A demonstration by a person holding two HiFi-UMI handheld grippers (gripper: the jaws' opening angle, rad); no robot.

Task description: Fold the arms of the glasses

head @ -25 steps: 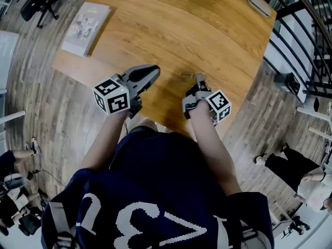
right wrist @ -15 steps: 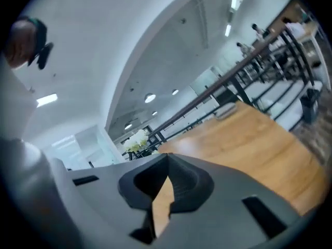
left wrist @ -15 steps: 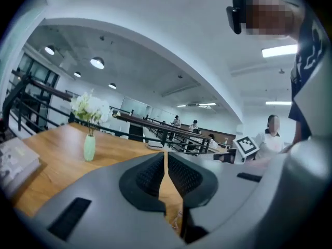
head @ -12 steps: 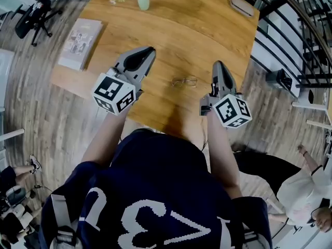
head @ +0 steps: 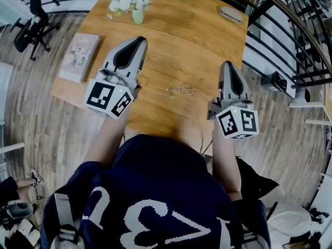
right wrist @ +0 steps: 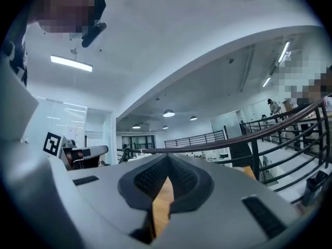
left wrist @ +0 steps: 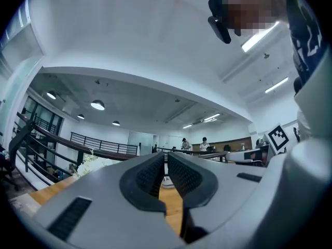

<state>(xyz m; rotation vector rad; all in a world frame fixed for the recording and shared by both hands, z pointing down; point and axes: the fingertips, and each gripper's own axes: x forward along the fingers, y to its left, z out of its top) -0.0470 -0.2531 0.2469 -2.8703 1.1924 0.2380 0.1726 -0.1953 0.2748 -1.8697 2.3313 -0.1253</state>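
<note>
1. You work at a wooden counter (head: 176, 40) in an open office, with a wooden floor (head: 31, 102) around it and a black railing (head: 298, 25) on your right side.
2. The glasses (head: 180, 90) lie on the counter close to your edge, between the two grippers and touching neither. They are too small in the head view to tell how the arms stand.
3. The left gripper (head: 136, 41) and the right gripper (head: 229, 66) both hover above the counter. Each has its jaws pressed together, with nothing between them.
4. If you come down with the jaws together like this, you can only push the frame. It may then slide to the near edge and fall on the floor.
5. The frame looks thin. A pinch on a lens or a hard pull at a hinge could bend it.
6. A book (head: 79, 56) lies at the left edge. A vase of white flowers (head: 136, 9) and an oval case (head: 230, 13) stand at the far side. All are well apart from the glasses, so nothing blocks your way.
</note>
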